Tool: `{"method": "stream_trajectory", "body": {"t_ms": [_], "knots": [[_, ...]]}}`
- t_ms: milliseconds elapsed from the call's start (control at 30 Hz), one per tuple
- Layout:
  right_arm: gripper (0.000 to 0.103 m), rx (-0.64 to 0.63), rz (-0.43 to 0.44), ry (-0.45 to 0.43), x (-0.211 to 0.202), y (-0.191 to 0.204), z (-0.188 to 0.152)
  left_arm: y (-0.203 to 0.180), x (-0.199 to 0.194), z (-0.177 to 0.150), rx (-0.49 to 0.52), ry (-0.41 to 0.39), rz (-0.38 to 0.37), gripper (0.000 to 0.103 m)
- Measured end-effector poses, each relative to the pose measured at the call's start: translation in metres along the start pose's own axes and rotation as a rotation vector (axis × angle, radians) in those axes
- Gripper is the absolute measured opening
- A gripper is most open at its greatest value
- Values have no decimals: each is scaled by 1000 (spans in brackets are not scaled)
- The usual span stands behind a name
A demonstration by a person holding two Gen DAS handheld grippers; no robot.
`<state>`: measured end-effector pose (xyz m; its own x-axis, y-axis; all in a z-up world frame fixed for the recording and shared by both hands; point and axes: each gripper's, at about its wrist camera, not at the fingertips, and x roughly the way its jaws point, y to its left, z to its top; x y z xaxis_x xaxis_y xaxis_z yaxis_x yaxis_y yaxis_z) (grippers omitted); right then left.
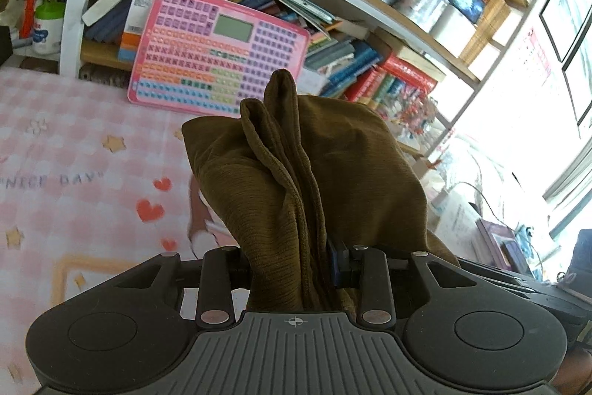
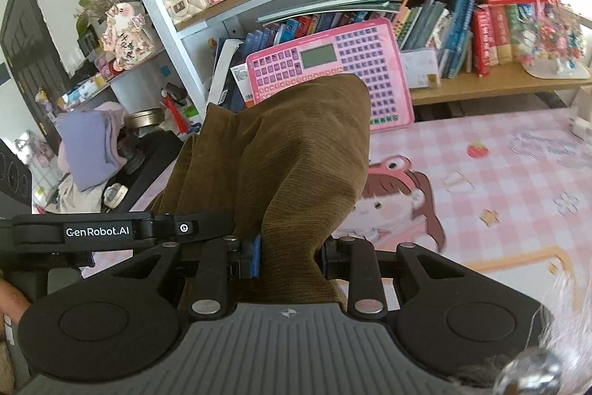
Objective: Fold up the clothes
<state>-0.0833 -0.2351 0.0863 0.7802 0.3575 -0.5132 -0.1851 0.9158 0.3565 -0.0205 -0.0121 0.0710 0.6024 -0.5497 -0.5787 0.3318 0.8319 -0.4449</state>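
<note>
Both grippers have hold of one olive-brown garment (image 1: 296, 173), a ribbed, corduroy-like cloth that is raised clear of the pink checked surface (image 1: 74, 143). The left gripper (image 1: 292, 269) has its fingers closed most of the way on a bunched edge of several layers, which stands up in folds ahead of the camera and hides most of the middle of the view. The right gripper (image 2: 290, 258) likewise has its fingers pinched on a thick gather of the same garment (image 2: 296, 150), with a blue pad showing at the left finger. The cloth billows in front of the back edge of the surface, where a pink toy keyboard (image 2: 355, 62) leans against the bookshelf (image 2: 481, 87). By my reading the fold is in mid-course: the cloth is gathered and lifted, but nothing lies flat or squared yet, so laying it down, aligning the edges and smoothing remain. A heap of other clothes (image 2: 92, 150) beyond the left edge may be waiting.
</note>
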Motion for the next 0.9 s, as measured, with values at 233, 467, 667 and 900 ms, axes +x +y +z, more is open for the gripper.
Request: {"method": "stream_trajectory", "body": {"t_ms": [233,467,667,900], "knots": [[25,-6,-27,25,85,19,30,61,28,54,-10,28,0,32],[25,-14,-52,74,173,27,44,126,71,85,-45,60,26,32],[26,-9,-60,92,229,30,40,172,99,96,-81,72,38,32],[26,13,-64,90,267,30,42,206,122,107,-122,75,39,32]]}}
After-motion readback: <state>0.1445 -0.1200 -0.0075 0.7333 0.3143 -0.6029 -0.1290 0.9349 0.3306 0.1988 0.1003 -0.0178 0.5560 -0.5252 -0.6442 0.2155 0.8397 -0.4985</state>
